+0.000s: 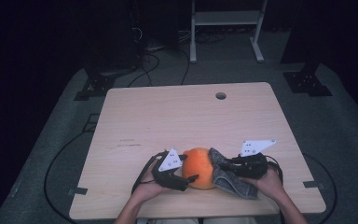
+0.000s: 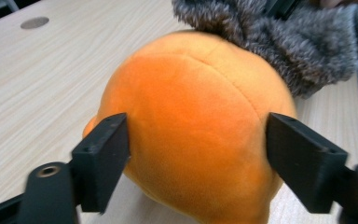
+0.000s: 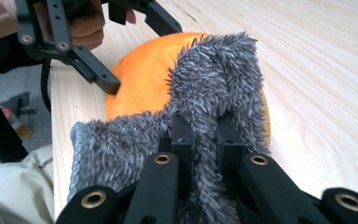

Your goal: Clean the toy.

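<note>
One pale wooden table (image 1: pixel 135 116) — grey carpet (image 1: pixel 340 130) around, dark room.

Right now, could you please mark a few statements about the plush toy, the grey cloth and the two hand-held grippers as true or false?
1. The right hand-held gripper is pinching the fuzzy grey cloth. True.
2. The orange plush toy sits between the jaws of the left hand-held gripper. True; the jaws stand on either side of it.
3. The grey cloth lies flat on the table, well apart from the plush toy. False; it is draped against the toy, touching it.
4. The plush toy is blue. False; it is orange.
5. The table has a round hole near its far edge. True.
</note>
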Tool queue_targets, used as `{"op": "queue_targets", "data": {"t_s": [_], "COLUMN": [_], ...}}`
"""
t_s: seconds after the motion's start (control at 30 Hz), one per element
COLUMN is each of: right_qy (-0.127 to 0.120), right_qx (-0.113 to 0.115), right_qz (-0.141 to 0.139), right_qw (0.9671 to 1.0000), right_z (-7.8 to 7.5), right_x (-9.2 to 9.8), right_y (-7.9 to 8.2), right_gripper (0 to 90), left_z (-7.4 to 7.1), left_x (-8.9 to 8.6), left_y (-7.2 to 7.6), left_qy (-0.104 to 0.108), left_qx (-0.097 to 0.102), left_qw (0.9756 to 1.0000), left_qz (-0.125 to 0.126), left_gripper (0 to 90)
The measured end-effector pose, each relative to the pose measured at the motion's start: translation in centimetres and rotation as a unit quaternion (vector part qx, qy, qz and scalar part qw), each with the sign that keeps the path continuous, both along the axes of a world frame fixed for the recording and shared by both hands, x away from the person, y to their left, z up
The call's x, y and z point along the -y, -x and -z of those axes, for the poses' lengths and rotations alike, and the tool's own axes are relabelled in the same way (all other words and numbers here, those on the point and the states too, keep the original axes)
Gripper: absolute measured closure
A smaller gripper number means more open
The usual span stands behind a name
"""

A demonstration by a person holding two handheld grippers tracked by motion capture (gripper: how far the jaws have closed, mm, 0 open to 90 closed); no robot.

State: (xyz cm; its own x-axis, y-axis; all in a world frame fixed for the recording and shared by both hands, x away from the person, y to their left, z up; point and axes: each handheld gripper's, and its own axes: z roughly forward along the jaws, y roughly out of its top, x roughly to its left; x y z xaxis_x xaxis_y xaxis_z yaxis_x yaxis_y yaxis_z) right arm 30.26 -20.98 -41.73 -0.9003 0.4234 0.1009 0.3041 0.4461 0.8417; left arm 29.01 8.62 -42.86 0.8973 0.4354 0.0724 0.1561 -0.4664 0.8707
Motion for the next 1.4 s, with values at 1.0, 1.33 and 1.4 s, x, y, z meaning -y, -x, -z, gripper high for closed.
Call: {"op": "queue_targets", "data": {"t_s": [1.0,1.33,1.4], "right_qy": [0.007,-0.035,-0.017], "right_qx": [-0.040,-0.021,-0.014], "right_qz": [0.043,-0.010,-0.026], "right_qw": [0.9983,0.9991,0.9994], "right_z": [2.3,0.9,0.9], "right_x": [0.5,-2.1,-2.2], "right_y": [-1.0,-0.2,0.2], "right_gripper": [80.8,80.8,80.8], "left_z": [1.3,0.6,0.0], "left_x": [-0.9,-1.1,-1.0], "left_y": [-0.7,-0.6,-0.8], "left_qy": [-0.034,-0.023,-0.004], "left_qx": [-0.025,-0.044,-0.042], "left_qw": [0.9981,0.9987,0.9990], "left_qz": [-0.045,-0.012,-0.011], "left_gripper": [21.3,15.6,10.6]}}
